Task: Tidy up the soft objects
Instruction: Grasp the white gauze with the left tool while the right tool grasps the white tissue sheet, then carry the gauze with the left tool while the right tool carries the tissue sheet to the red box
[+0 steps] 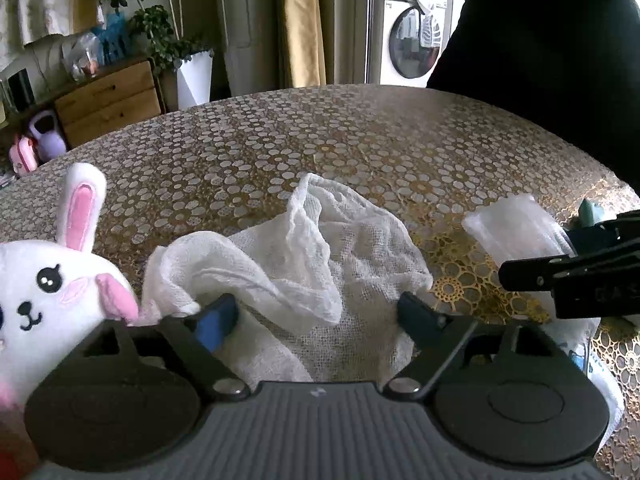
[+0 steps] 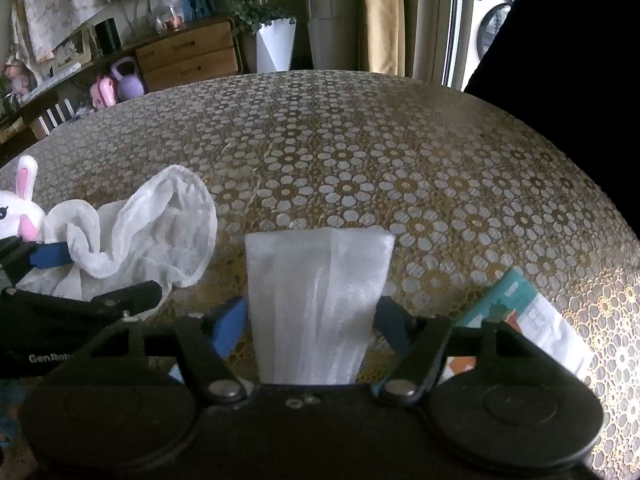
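Observation:
A crumpled white gauze cloth [image 1: 304,256] lies on the patterned table; it also shows in the right wrist view [image 2: 152,232]. My left gripper [image 1: 316,312] is open, its fingers on either side of the cloth. A white plush rabbit [image 1: 52,280] with pink ears sits just left of it, also seen at the far left of the right wrist view [image 2: 20,204]. A white foam sheet [image 2: 316,300] lies between the fingers of my right gripper [image 2: 312,320], which is open around it. The foam sheet also shows in the left wrist view [image 1: 516,228].
The table [image 2: 360,152] has a gold and white flower-patterned cover. A teal and white booklet [image 2: 528,320] lies at the right of my right gripper. A wooden drawer unit [image 2: 188,56], plants and a washing machine [image 1: 412,40] stand beyond the far edge.

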Tool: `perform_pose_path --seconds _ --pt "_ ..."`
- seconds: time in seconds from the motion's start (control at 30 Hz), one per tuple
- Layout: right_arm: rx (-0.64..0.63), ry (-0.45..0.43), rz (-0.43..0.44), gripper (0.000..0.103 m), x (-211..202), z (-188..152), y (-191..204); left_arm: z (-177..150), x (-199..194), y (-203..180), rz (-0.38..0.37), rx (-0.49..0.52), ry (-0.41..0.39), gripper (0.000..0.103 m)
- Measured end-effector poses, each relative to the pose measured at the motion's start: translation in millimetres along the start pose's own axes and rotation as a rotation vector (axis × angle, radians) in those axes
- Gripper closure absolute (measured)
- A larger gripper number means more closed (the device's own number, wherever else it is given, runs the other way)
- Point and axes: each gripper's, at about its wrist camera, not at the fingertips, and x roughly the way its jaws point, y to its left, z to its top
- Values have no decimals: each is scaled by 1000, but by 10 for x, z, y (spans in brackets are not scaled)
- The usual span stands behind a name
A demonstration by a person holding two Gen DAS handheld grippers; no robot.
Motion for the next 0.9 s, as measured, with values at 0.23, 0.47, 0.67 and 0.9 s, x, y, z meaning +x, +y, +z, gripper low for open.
perform_pose_path --seconds 0.23,0.47,0.67,0.9 --pt "-2 -9 -11 56 -26 -24 19 27 -60 127 22 -48 1 72" --pt "-15 -30 -10 84 -165 -45 56 38 -187 266 12 -132 -8 85" --pt "-30 -74 2 95 -400 -70 59 60 -353 315 -23 -188 -13 88" --pt "-8 -121 34 96 -822 -130 61 103 -714 322 -79 -212 -42 88"
